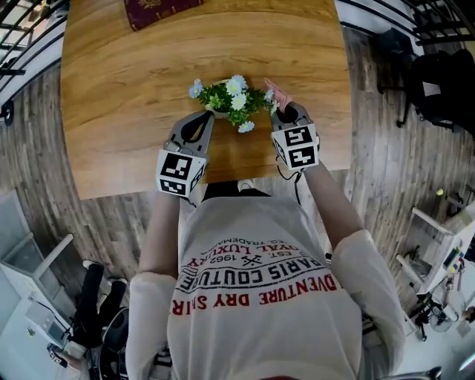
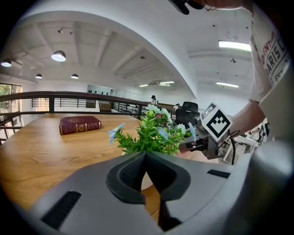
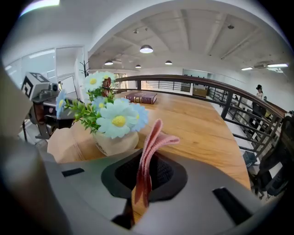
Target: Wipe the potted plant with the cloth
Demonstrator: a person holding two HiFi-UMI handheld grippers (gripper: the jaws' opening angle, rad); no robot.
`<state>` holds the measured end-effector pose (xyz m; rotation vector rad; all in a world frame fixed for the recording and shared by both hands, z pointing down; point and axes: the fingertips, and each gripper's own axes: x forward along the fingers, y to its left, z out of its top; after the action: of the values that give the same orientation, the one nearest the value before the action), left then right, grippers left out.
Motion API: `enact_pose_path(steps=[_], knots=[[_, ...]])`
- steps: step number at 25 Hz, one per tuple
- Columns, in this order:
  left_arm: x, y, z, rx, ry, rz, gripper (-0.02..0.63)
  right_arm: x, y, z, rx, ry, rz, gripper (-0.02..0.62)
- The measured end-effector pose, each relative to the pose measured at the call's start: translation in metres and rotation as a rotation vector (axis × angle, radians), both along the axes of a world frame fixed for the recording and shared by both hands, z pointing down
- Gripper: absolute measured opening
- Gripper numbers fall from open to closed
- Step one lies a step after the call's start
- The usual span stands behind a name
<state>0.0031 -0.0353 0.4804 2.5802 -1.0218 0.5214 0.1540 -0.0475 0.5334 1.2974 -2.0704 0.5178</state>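
A small potted plant (image 1: 231, 101) with green leaves and white and blue flowers stands near the front edge of the wooden table (image 1: 133, 89). In the right gripper view the potted plant (image 3: 110, 124) sits in a cream pot just left of the jaws. My right gripper (image 1: 276, 106) is shut on a folded pink cloth (image 3: 148, 151), whose end sticks up past the jaws at the plant's right side. My left gripper (image 1: 210, 115) is shut with nothing in it, its tip just left of the pot. From the left gripper view the plant (image 2: 149, 133) rises right behind the closed jaws.
A dark red book (image 1: 159, 10) lies at the table's far edge, also seen as the book (image 2: 80, 124) in the left gripper view. A black railing (image 3: 216, 94) runs around the table. The person's body stands at the table's near edge.
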Motion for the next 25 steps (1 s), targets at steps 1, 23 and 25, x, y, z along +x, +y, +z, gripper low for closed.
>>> enact_pose_path(steps=[1,23,25], knots=[[0.002,-0.002,0.003,-0.005,-0.002,0.008,0.014,-0.003,-0.002,0.003,0.004,0.007,-0.022,0.037],[0.009,-0.012,0.012,-0.061,0.085,0.052,0.014,-0.052,0.011,0.014,0.095,0.111,-0.358,0.037],[0.008,-0.013,0.011,-0.068,0.095,0.053,0.014,-0.054,0.015,0.015,0.085,0.098,-0.346,0.037]])
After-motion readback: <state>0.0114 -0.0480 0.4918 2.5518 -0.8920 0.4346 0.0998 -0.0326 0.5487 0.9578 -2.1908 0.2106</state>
